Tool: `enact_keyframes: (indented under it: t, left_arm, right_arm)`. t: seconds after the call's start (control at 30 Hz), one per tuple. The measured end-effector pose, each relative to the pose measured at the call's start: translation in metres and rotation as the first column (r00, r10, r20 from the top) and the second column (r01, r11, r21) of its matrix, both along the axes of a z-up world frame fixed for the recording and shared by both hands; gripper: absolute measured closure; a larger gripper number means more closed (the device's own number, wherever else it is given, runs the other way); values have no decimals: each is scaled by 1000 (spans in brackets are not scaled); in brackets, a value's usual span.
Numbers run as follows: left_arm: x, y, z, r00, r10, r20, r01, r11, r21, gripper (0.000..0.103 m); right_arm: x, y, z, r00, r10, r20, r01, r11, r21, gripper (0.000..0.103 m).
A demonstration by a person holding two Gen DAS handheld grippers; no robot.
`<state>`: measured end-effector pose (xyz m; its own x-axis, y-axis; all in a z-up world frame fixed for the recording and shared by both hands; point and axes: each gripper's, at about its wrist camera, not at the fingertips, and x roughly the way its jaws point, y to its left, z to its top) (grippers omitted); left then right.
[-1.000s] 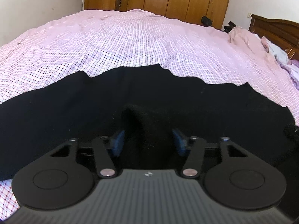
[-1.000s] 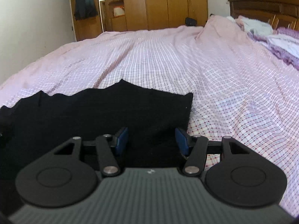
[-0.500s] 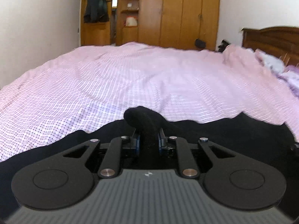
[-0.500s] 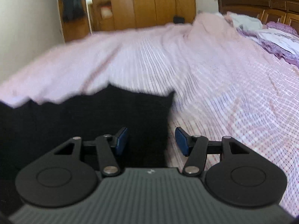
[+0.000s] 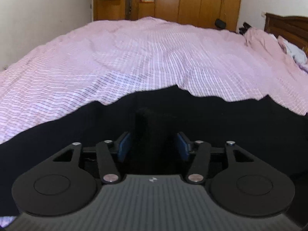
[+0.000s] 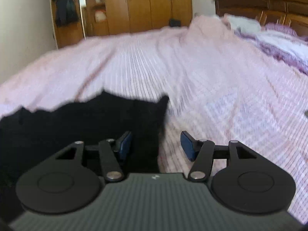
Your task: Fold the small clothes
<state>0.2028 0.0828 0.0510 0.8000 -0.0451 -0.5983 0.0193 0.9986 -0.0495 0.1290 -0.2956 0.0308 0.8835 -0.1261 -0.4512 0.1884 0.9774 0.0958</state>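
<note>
A black garment [image 5: 221, 119] lies spread on the pink checked bedspread [image 5: 154, 57]. My left gripper [image 5: 153, 146] is open over it, and a raised fold of the black cloth stands between its blue pads without being pinched. In the right wrist view the garment [image 6: 77, 123] fills the lower left, with its right corner pointing up. My right gripper [image 6: 156, 144] is open and straddles the garment's right edge: the left pad is over black cloth, the right pad over the bedspread [image 6: 211, 96]. This view is blurred by motion.
Wooden wardrobes [image 5: 192, 2] stand beyond the bed's far end, with dark clothes hanging at their left. A wooden headboard [image 6: 265, 2] and a pile of white and purple bedding [image 6: 279, 46] are at the right. A white wall runs along the left.
My left gripper shut on a fold of the black cloth half a second ago and has now opened, letting it go. My right gripper stayed open and shifted right, towards the garment's edge.
</note>
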Motion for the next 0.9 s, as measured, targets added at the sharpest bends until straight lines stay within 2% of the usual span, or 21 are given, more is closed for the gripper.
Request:
enact_keyframes:
  t: [0.1, 0.13, 0.2, 0.23, 0.3, 0.4, 0.6, 0.73, 0.9]
  left_arm:
    - [-14, 1, 8, 1000, 12, 18, -12, 1000, -9, 39]
    - [-16, 1, 9, 1000, 8, 14, -8, 1000, -4, 39]
    - [-12, -1, 4, 1000, 11, -5, -11, 999, 34, 38]
    - [-9, -2, 0, 1000, 22, -18, -21, 998, 53, 38]
    - [-6, 1, -10, 998, 38, -44, -36, 998, 53, 38]
    - [-8, 7, -17, 998, 36, -45, -35, 999, 27, 36]
    - [-22, 15, -6, 998, 43, -46, -43, 999, 8, 36]
    - [-38, 27, 3, 996, 73, -42, -73, 997, 1, 35]
    - [-64, 48, 14, 988, 144, -54, -144, 990, 2, 27]
  right_arm:
    - [3, -2, 9, 997, 62, 46, -63, 998, 30, 47]
    - [7, -2, 9, 996, 83, 40, -84, 996, 39, 54]
    - [18, -4, 6, 994, 110, 2, -110, 992, 60, 62]
    - [26, -6, 1, 994, 102, -32, -100, 993, 68, 62]
    - [39, -14, -11, 993, 39, -109, -30, 996, 81, 63]
    - [42, -36, -21, 995, 9, -104, 13, 977, 213, 64]
    - [29, -30, -12, 995, -58, -76, 70, 985, 156, 62]
    - [12, -37, -4, 995, -69, -69, 81, 978, 194, 60]
    - [-19, -31, 6, 998, -19, -64, 33, 974, 225, 60]
